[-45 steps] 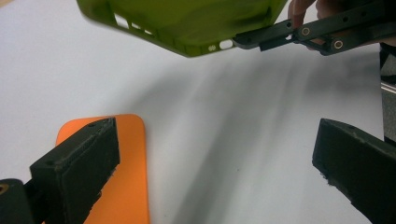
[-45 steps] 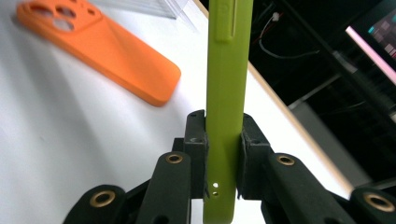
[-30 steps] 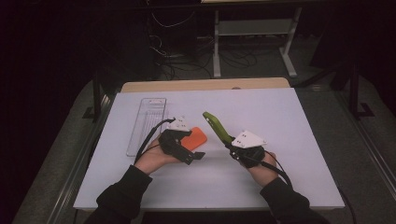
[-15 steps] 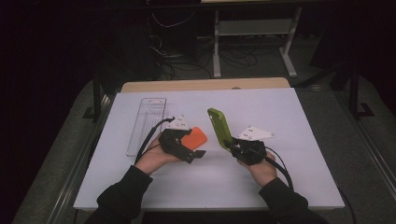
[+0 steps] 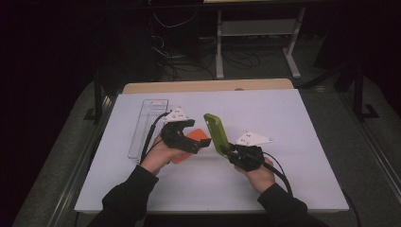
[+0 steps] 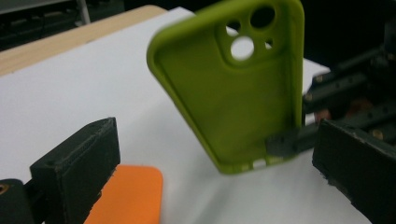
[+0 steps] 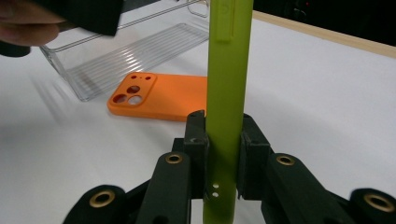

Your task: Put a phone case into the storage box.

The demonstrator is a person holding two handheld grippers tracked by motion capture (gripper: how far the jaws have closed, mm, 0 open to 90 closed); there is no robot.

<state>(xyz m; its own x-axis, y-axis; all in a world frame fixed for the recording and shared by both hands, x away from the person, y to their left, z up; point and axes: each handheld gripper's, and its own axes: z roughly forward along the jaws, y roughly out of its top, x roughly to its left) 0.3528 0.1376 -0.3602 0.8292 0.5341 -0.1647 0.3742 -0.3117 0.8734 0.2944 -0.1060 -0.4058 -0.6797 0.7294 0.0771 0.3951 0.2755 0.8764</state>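
Observation:
A lime-green phone case (image 5: 216,132) stands upright above the table, my right gripper (image 5: 227,150) shut on its lower edge. In the right gripper view the jaws (image 7: 223,140) clamp the green case (image 7: 227,70) edge-on. An orange phone case (image 5: 193,142) lies flat on the white table, partly under my left gripper (image 5: 198,143). The left gripper view has its jaws (image 6: 212,154) spread wide and open, the green case (image 6: 233,88) facing them with its hollow side, the orange case (image 6: 126,196) below.
A clear plastic tray (image 5: 146,127) lies at the left of the white table (image 5: 293,123), close behind my left hand; it is also beyond the orange case (image 7: 159,95) as the ribbed tray (image 7: 135,51). A wooden strip (image 5: 208,86) borders the far edge.
My right gripper has lifted and turned the green case from a low tilt to standing upright, bringing it closer to the left gripper. The left hand has barely moved.

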